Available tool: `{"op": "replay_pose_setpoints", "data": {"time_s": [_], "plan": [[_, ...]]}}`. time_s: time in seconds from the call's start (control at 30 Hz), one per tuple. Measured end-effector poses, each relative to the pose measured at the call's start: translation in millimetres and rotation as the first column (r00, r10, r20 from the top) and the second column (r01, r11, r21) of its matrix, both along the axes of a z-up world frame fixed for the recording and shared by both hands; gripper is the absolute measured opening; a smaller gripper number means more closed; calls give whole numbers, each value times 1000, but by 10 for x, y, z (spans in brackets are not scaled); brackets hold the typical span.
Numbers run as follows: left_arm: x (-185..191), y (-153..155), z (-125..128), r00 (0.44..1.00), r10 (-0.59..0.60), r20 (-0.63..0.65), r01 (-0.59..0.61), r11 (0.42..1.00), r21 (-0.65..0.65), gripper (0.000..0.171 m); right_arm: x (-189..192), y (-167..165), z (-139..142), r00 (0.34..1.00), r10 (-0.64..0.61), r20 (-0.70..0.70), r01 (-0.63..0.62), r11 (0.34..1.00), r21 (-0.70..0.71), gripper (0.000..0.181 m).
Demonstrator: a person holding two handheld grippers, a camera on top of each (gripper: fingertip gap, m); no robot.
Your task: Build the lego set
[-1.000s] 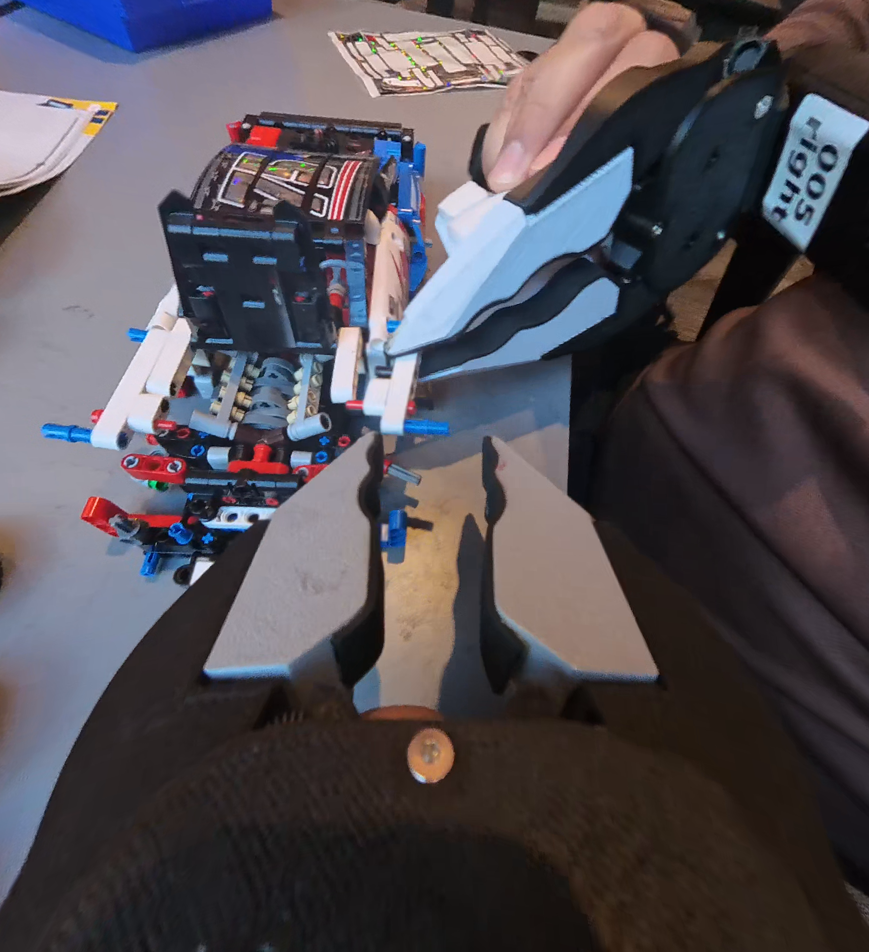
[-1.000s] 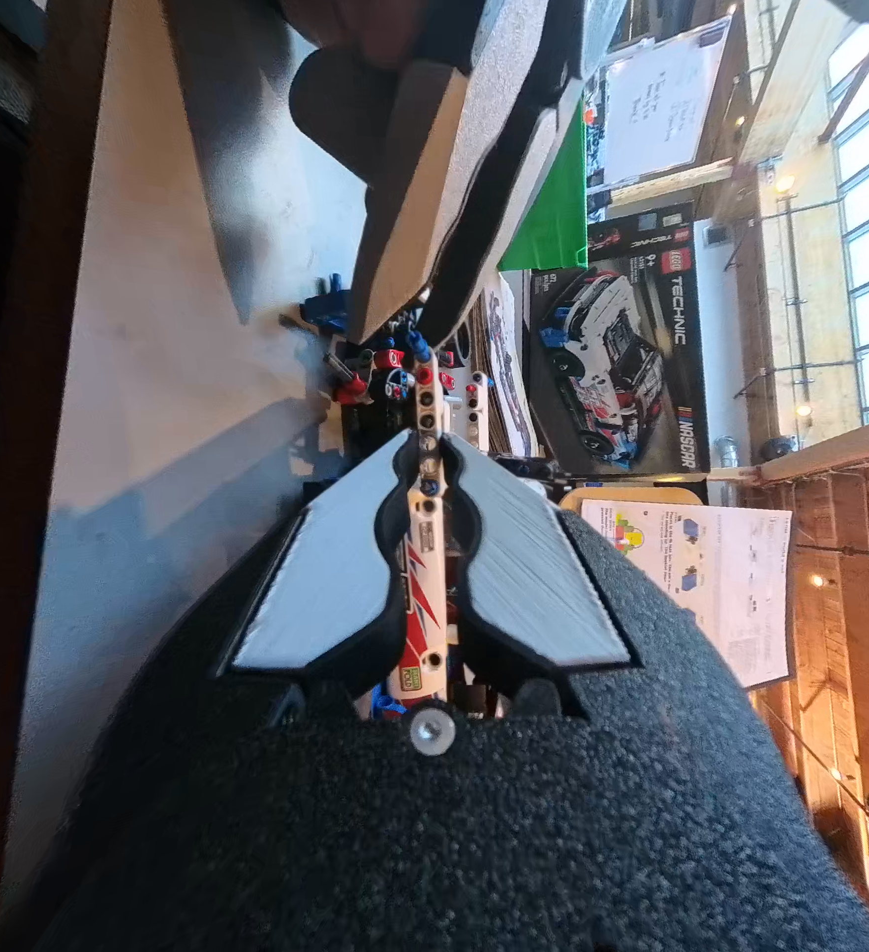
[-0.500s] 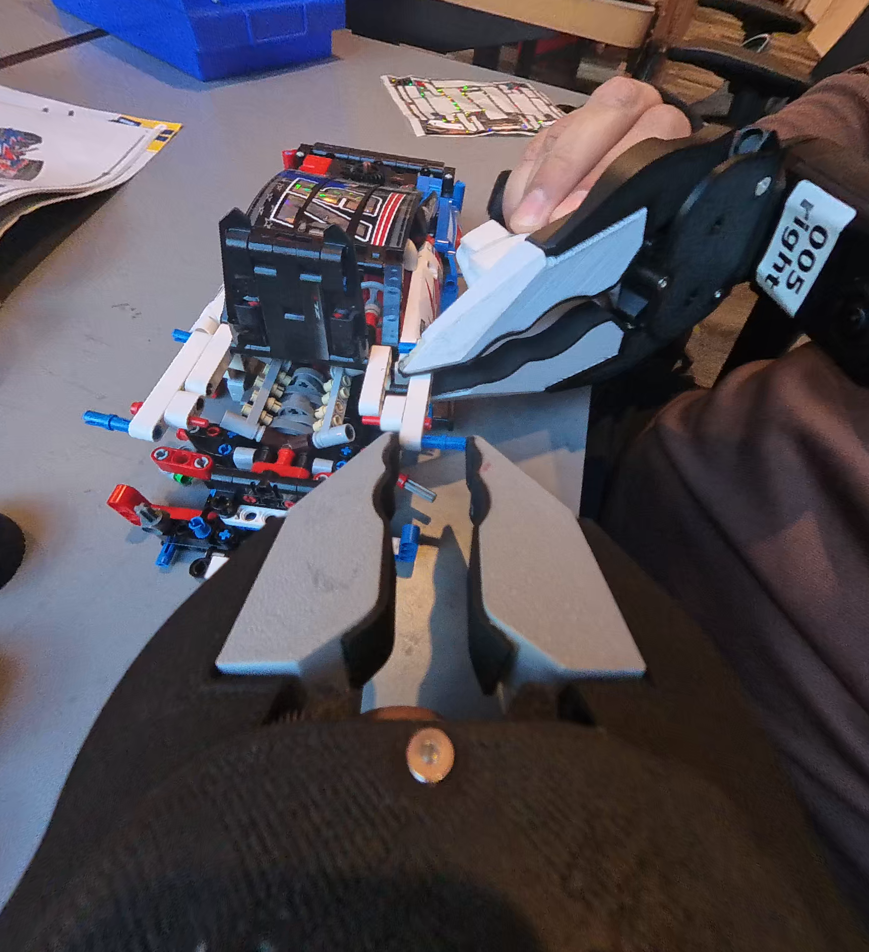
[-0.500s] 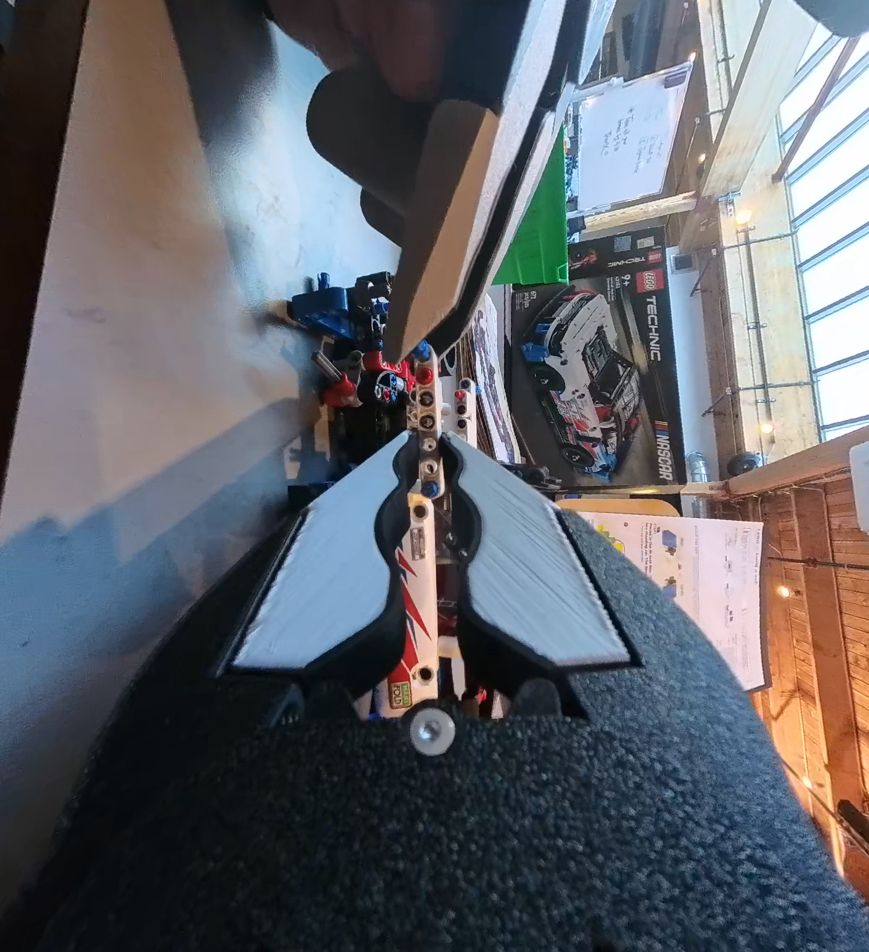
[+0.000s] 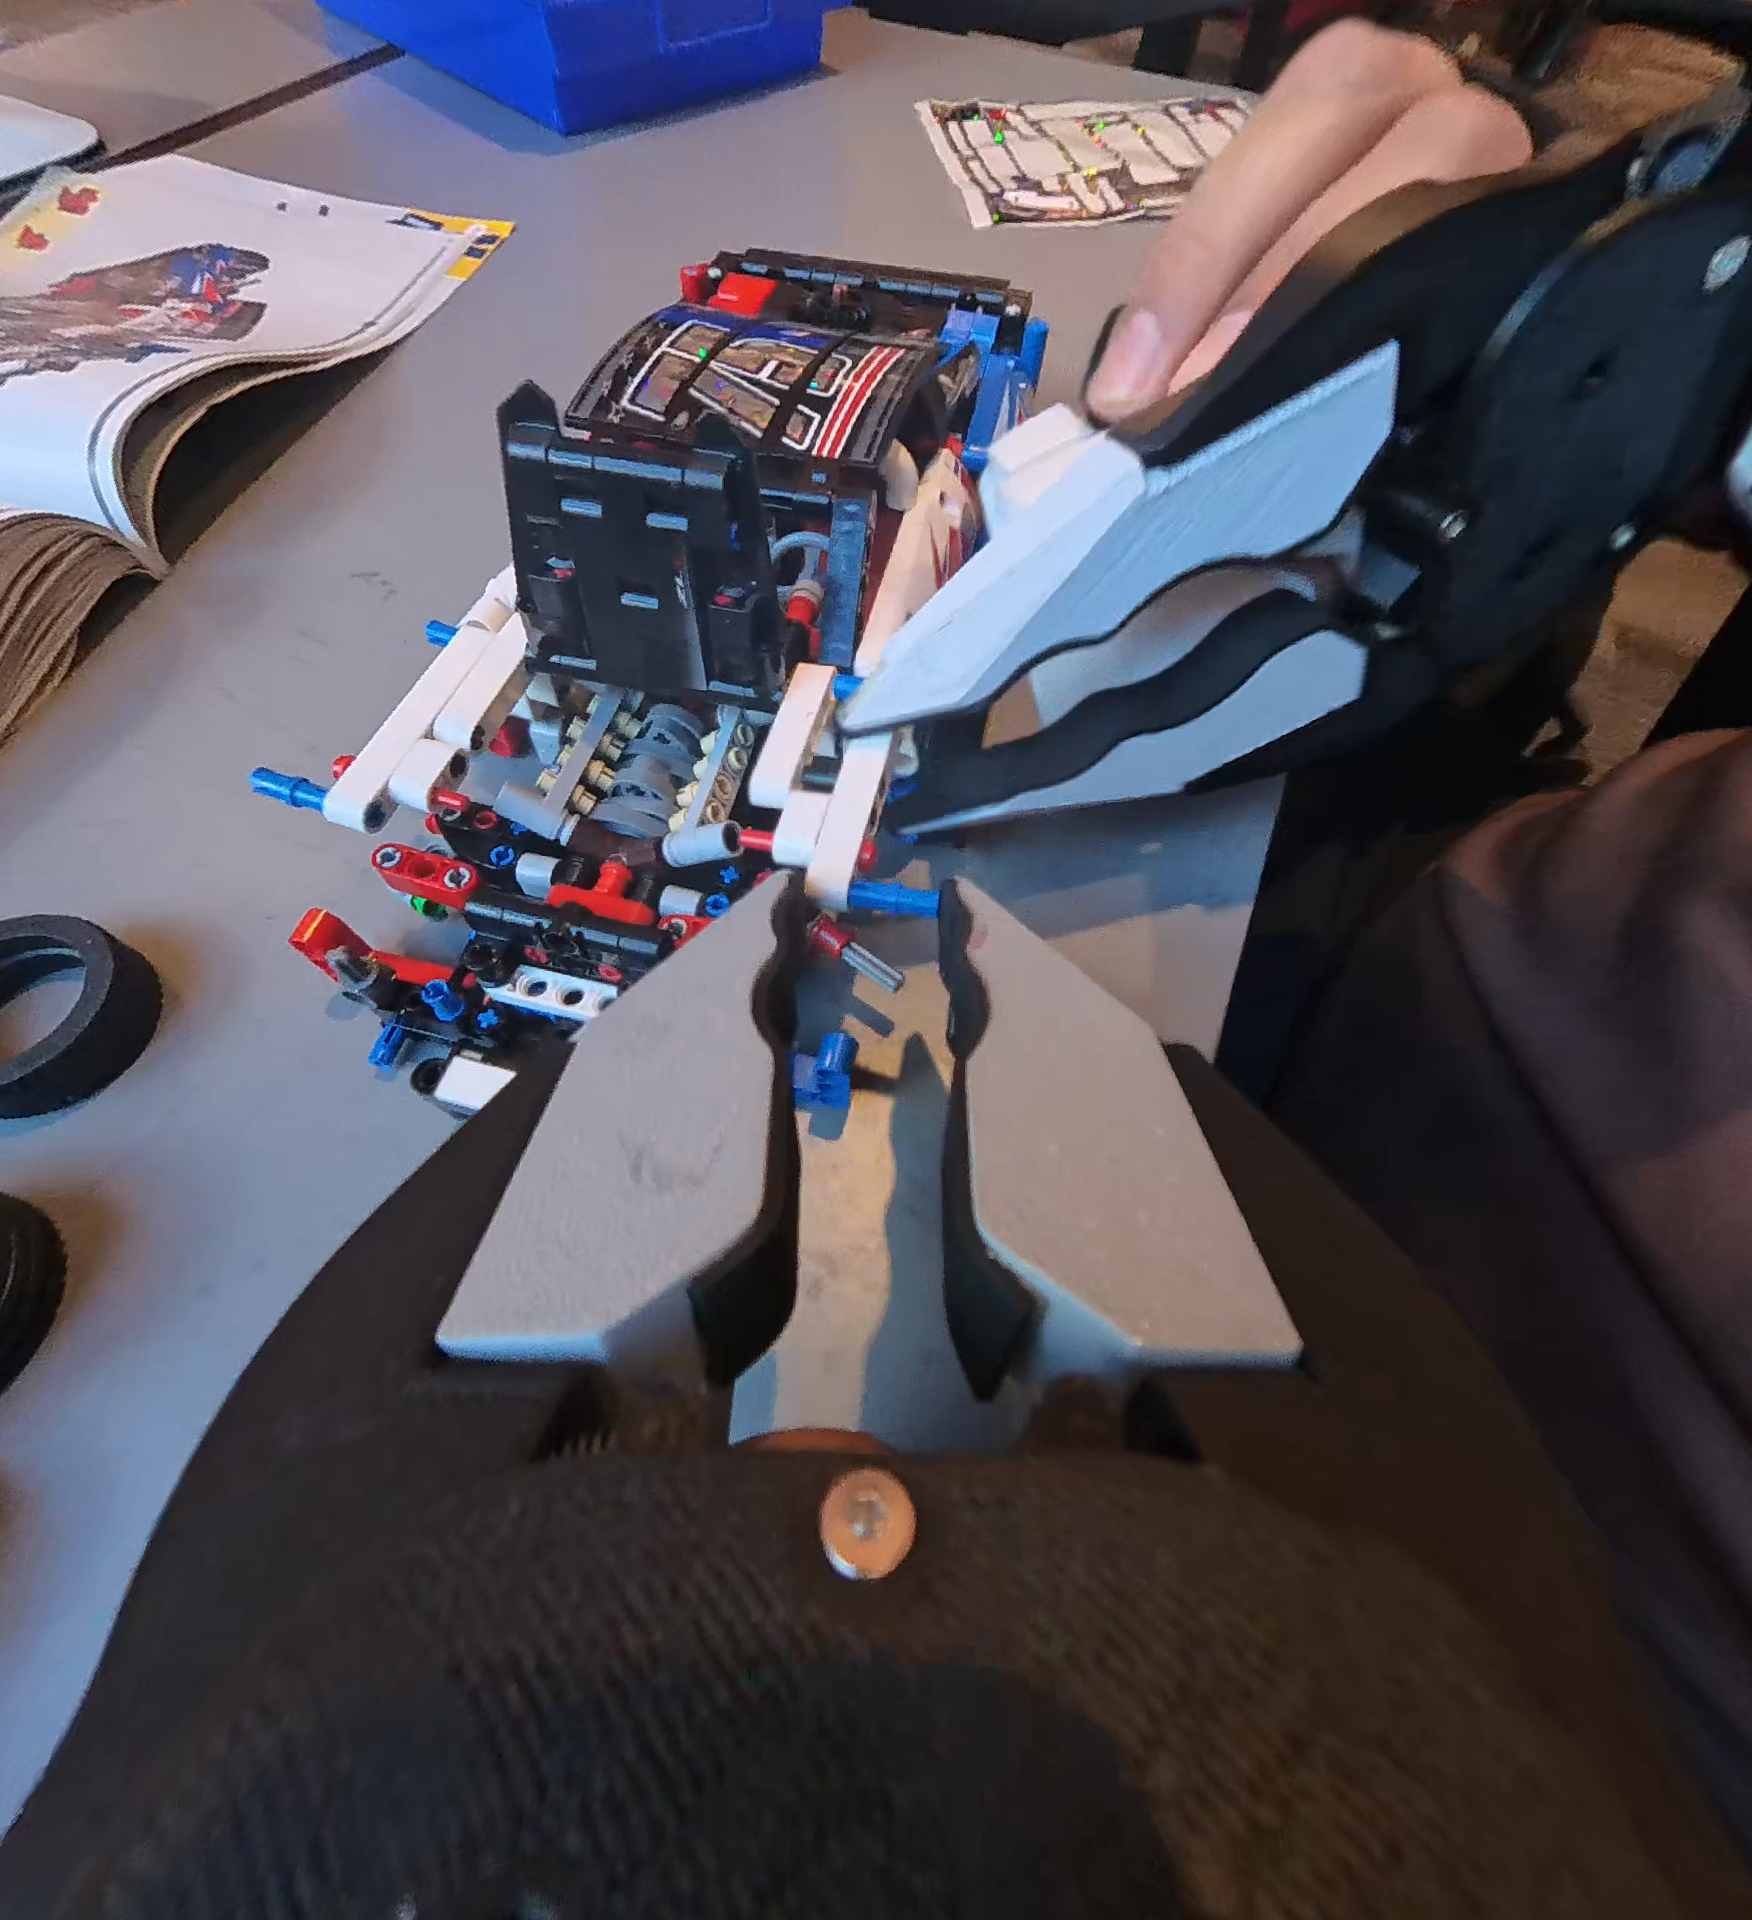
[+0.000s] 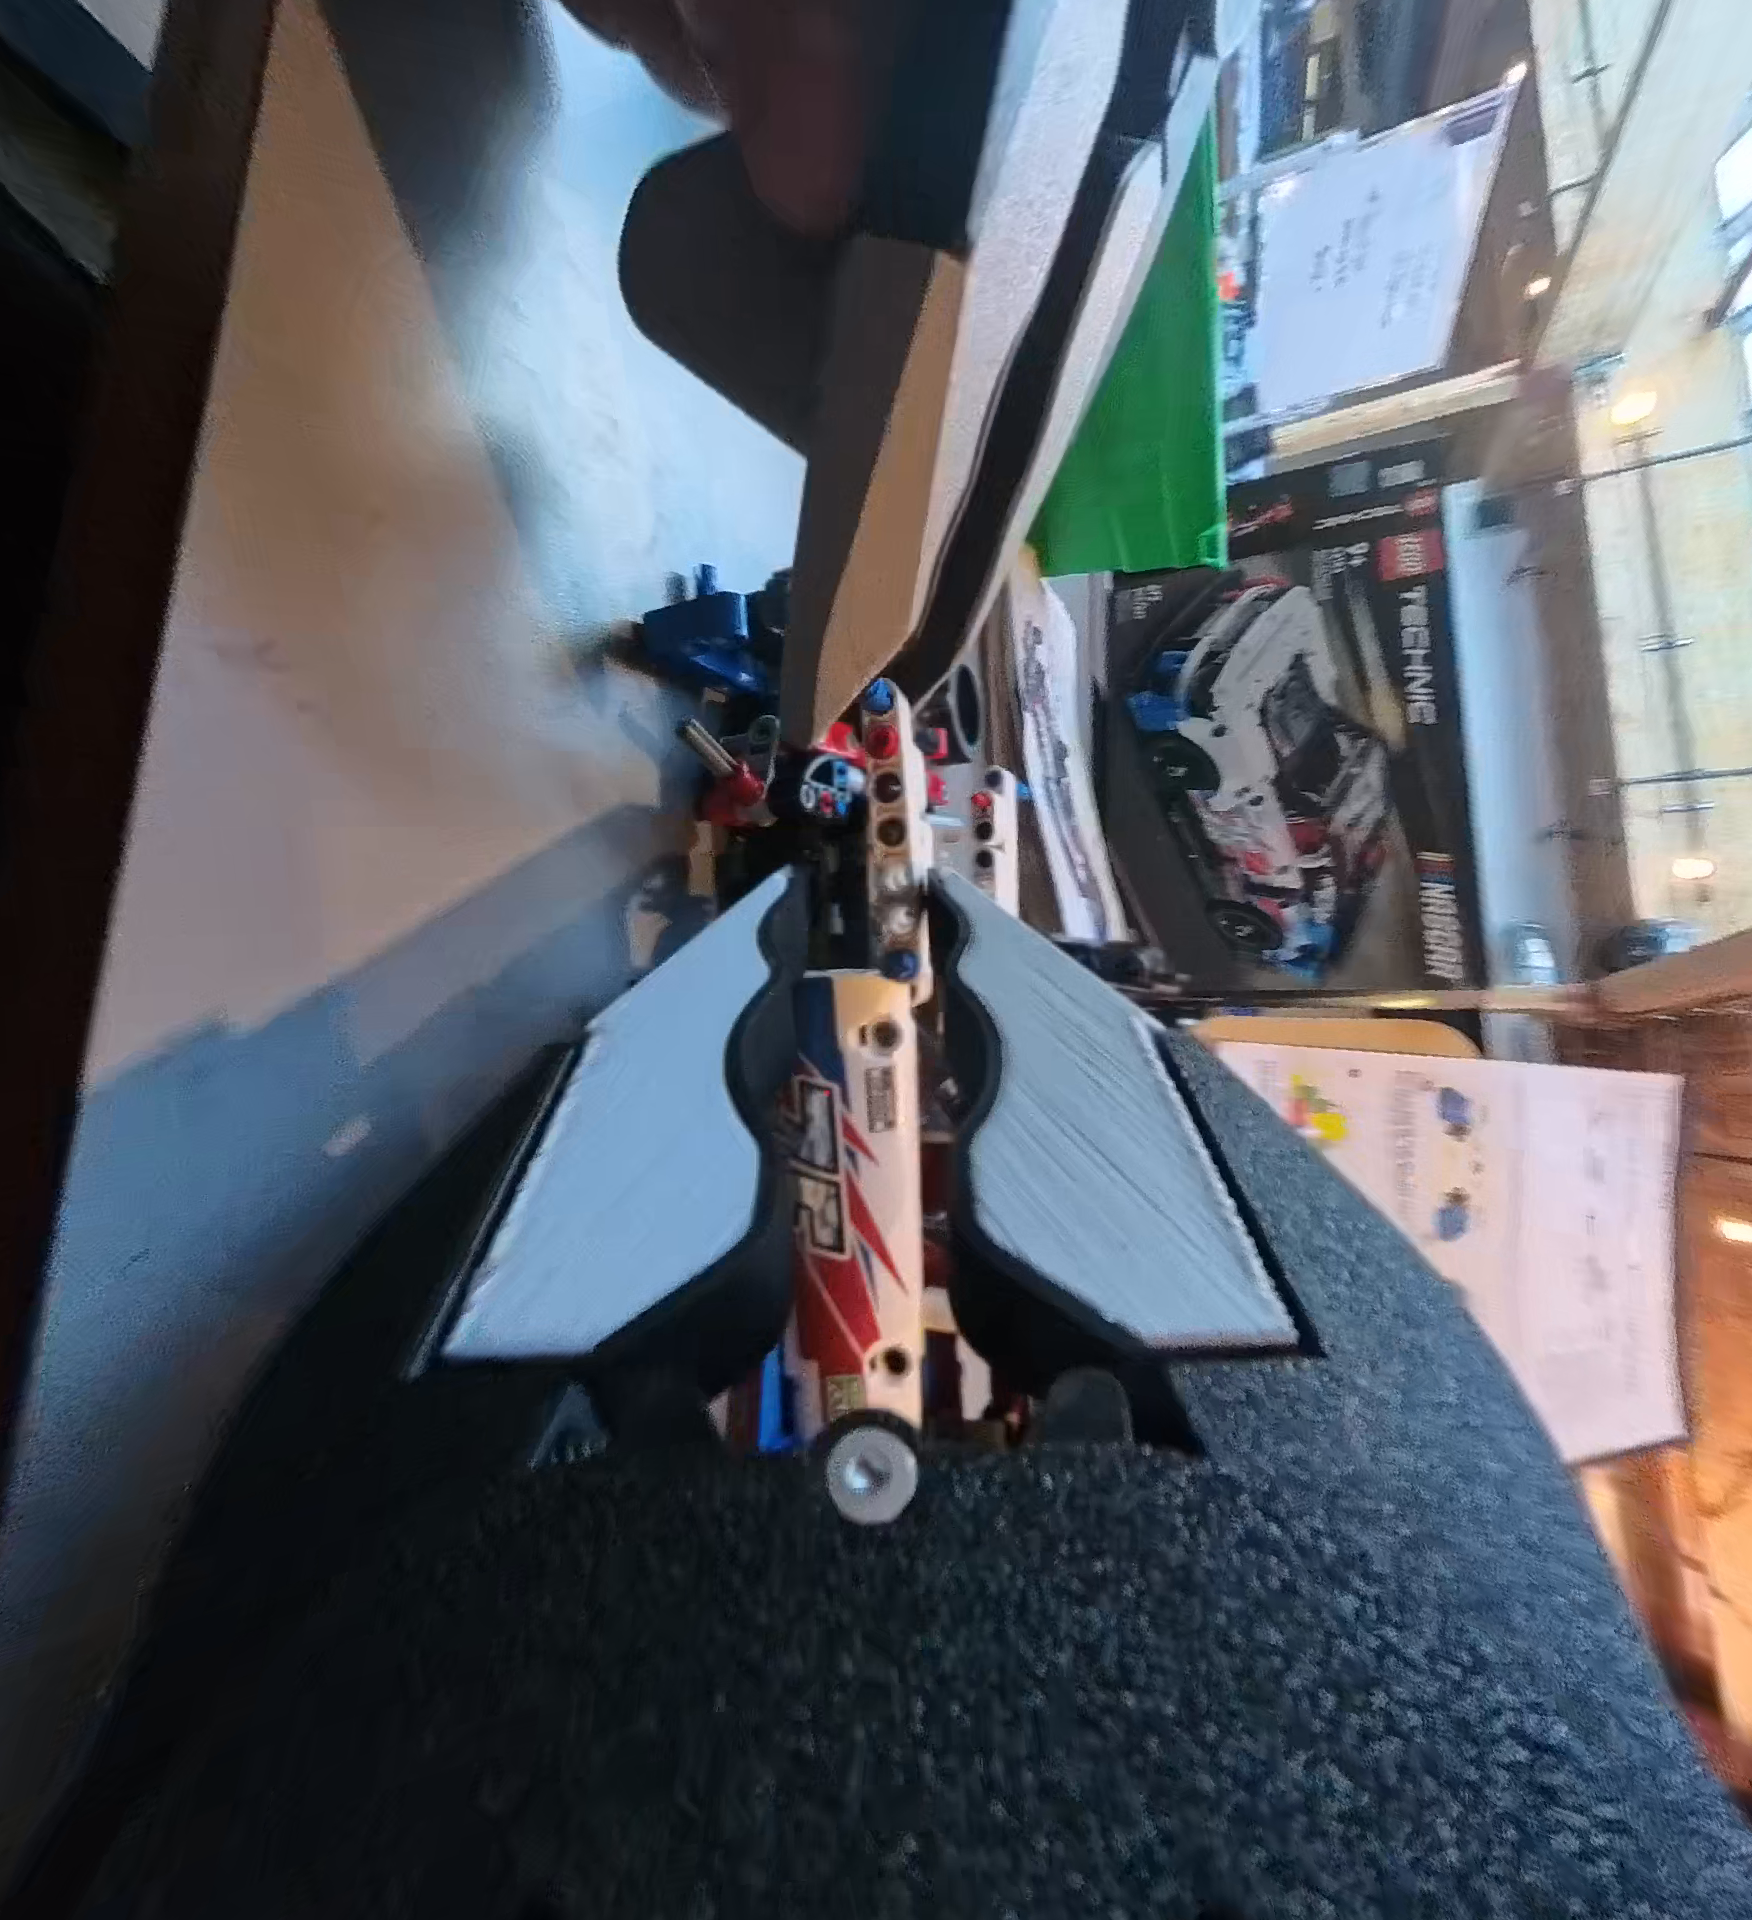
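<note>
Left wrist view: the car [image 5: 706, 665] sits on the worktop [image 5: 228, 1195]. The right gripper [image 5: 867, 764] pinches its white side beam [image 5: 846, 800]; the left gripper [image 5: 861, 925] hovers spread, empty. Next, probably seating a part, calls for steady bracing.

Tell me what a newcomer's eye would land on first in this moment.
The half-built lego car in the middle of the grey table, with the right gripper clamped on its white side panel. Next, the left gripper with its jaws apart just in front of the car, and loose black tyres off to the left.
</note>
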State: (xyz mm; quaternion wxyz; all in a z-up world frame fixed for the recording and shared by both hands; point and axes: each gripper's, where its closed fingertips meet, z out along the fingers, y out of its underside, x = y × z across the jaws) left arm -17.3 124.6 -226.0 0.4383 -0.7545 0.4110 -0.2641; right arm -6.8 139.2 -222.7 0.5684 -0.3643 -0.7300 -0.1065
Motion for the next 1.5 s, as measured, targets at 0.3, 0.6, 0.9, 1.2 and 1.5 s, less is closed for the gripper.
{"op": "replay_pose_setpoints", "data": {"time_s": [0.3, 0.6, 0.9, 1.2, 1.5], "plan": [[-41, -3, 1, 999, -15, -47, 16, 1000, 19, 22, 282, 26, 176, 993, -87, -76, 15, 747, -665, 30], [-52, 1, -7, 999, -10, -47, 12, 999, 39, 22, 134, -49, 84, 999, -22, 25, 33, 716, -697, 28], [-33, 20, -13, 996, -5, -93, 13, 996, 88, 22, 123, -3, 68, 992, -20, 126, 110, 637, -763, 26], [-30, 22, -29, 996, 8, -84, -1, 996, 84, 22, 4, -40, 85, 963, 42, 265, 170, 670, -723, 22], [-37, 32, -22, 995, 5, -101, 5, 995, 99, 22, -70, 72, -35, 910, 61, 411, 242, 725, -645, 29]]}}
